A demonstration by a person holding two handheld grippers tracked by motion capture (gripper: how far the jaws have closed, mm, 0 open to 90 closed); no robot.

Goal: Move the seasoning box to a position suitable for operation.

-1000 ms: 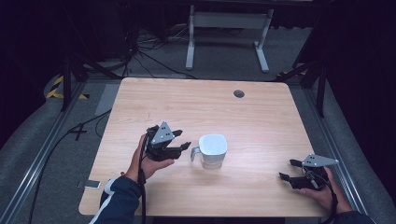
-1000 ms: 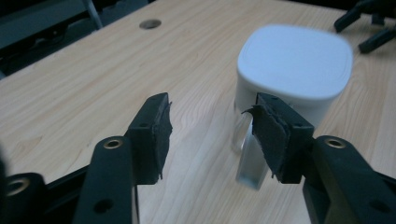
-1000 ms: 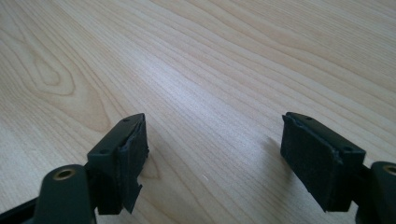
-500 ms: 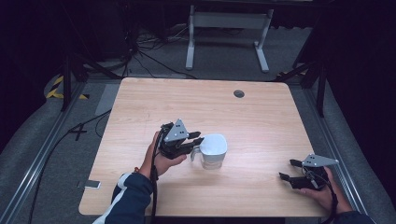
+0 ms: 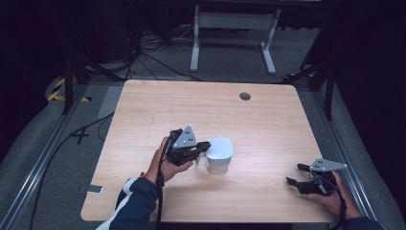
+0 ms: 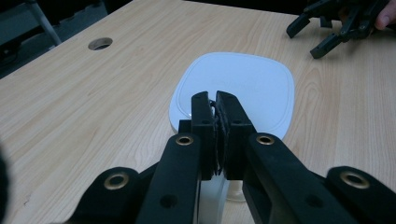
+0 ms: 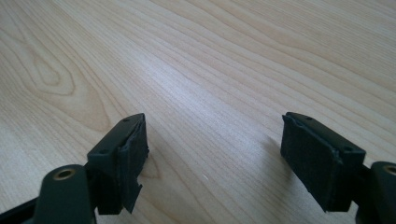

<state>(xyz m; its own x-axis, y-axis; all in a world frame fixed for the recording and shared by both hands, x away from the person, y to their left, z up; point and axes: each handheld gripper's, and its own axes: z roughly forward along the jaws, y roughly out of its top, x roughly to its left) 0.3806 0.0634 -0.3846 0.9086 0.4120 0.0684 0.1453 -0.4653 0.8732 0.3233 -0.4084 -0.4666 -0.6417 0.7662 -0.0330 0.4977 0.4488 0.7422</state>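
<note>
Pale wooden tabletop (image 5: 268, 115) under both tools. White mug (image 5: 219, 155) standing just ahead of the left tool (image 5: 203, 146), handle turned toward it and pinched between jaws that have just been closing on it. Probably ceramic: stiff, glazed and slippery, breakable, with some weight hanging off the handle. Right tool (image 5: 294, 173) well apart, released, grasping nothing, low over bare wood.

Tabletop (image 5: 268, 120) mostly bare; one obstacle mid-table
White mug (image 5: 219, 154) blocks centre; wide open wood between it and right gripper (image 5: 293, 174)
</note>
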